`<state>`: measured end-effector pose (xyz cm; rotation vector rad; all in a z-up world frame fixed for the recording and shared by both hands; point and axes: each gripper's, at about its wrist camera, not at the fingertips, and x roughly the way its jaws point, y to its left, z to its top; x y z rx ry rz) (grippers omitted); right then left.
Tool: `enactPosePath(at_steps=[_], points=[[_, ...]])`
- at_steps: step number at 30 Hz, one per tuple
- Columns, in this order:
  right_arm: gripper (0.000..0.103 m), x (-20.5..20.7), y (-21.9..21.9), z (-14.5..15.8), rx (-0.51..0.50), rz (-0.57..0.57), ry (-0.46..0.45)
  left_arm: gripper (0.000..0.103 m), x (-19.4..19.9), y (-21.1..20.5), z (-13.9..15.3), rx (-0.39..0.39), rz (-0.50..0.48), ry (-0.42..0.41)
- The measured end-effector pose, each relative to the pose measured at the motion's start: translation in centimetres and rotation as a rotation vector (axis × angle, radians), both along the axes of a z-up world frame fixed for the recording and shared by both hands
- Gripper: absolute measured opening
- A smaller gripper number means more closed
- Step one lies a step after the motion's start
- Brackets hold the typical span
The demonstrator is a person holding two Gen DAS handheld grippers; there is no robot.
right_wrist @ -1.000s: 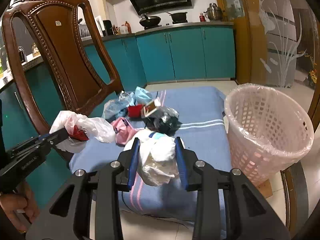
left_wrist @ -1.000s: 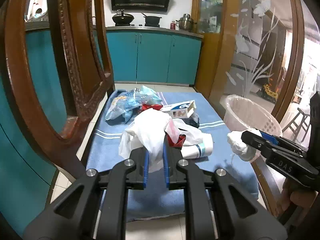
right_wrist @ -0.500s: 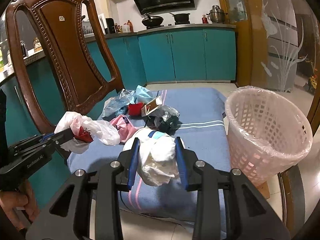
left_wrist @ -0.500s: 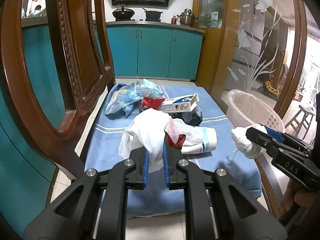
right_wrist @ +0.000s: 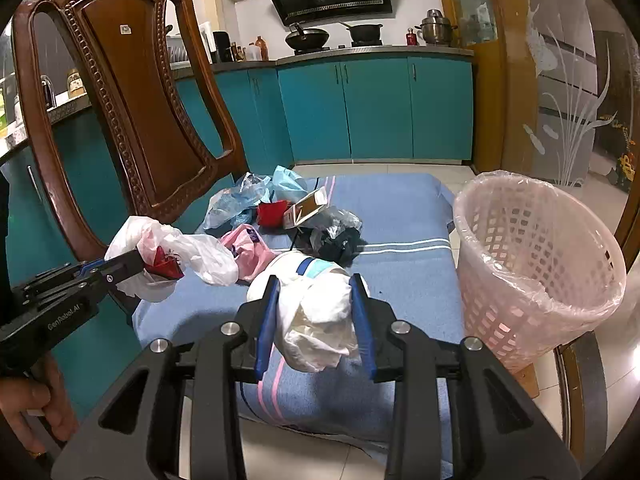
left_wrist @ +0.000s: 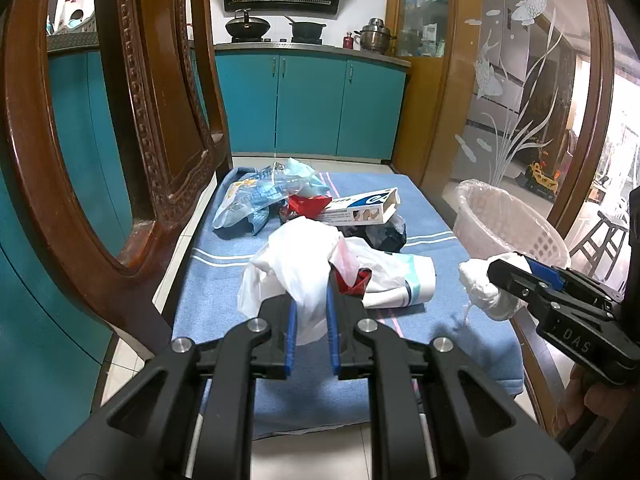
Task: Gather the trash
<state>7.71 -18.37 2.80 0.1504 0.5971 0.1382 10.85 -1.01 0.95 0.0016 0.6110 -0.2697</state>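
Teal kitchen cabinets (right_wrist: 376, 108) back a chair seat covered with a blue striped towel (right_wrist: 400, 216) where loose trash lies. From left to right: the left gripper (right_wrist: 136, 264) is clamped on a white plastic bag (right_wrist: 176, 248) with something red inside, the right gripper (right_wrist: 316, 320) pinches a crumpled white wad (right_wrist: 316, 320), and the lined basket (right_wrist: 536, 264) stands off the seat's right edge. That basket lies just right of the right gripper, probably slightly lower, so this hand is the nearer and its move is a short rightward carry.
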Motion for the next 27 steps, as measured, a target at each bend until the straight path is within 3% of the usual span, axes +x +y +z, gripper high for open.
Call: enactPosePath(at_steps=[10, 16, 22, 24, 26, 27], points=[[0.035, 0.2, -1.4, 0.3, 0.008, -0.04, -0.029, 0.014, 0.0, 0.0, 0.0, 0.001, 0.001, 0.0], [0.035, 1.6, -6.8, 1.8, -0.001, -0.212, -0.113, 0.014, 0.3, 0.3, -0.1, -0.003, 0.007, 0.002], [0.036, 4.7, -14.5, -0.1, 0.025, -0.417, -0.078, 0.014, 0.5, 0.4, -0.3, 0.0, 0.013, 0.006], [0.039, 5.5, -16.1, -0.9, 0.029, -0.446, -0.065, 0.014, 0.6, 0.5, -0.3, 0.002, 0.015, 0.006], [0.056, 6.1, -17.0, -1.7, 0.029, -0.457, -0.048, 0.014, 0.7, 0.4, -0.3, 0.003, 0.018, 0.007], [0.059, 6.3, -17.5, -2.1, 0.039, -0.456, -0.038, 0.014, 0.8, 0.4, -0.4, 0.004, 0.019, 0.009]])
